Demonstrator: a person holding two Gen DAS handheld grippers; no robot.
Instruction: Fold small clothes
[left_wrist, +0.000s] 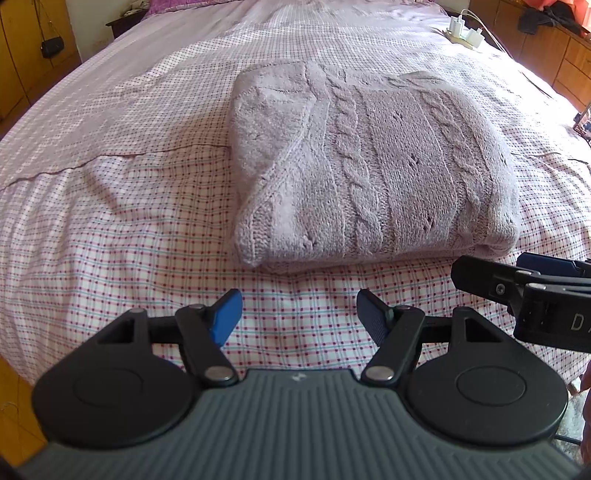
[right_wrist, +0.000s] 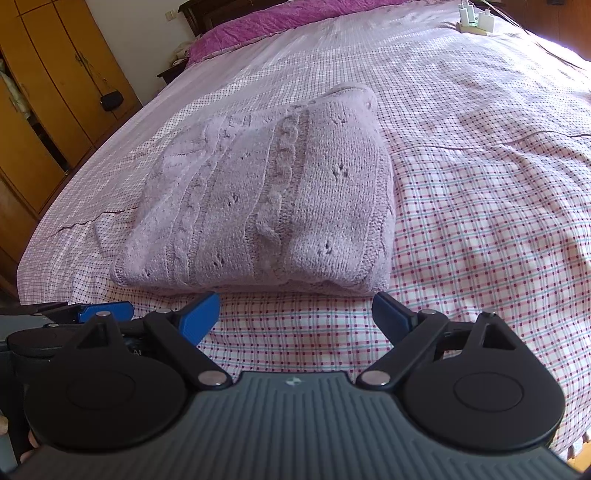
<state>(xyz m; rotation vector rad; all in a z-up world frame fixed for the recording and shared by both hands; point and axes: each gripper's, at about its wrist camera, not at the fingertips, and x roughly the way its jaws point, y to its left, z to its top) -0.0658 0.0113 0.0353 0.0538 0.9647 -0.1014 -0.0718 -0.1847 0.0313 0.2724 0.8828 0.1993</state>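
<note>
A folded sweater (left_wrist: 373, 173) is shown just ahead of both empty, spread tongs, left (left_wrist: 297, 317) and right (right_wrist: 295, 317), on the bed (left_wrist: 110, 206).

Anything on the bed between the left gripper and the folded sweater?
Nothing: only bare checked bedsheet lies between the open left gripper and the folded knit sweater. The left wrist view shows it.

Checked bedsheet (left_wrist: 110, 229), wooden wardrobe (right_wrist: 48, 110), black purse (right_wrist: 112, 100), white chargers (left_wrist: 463, 31).
</note>
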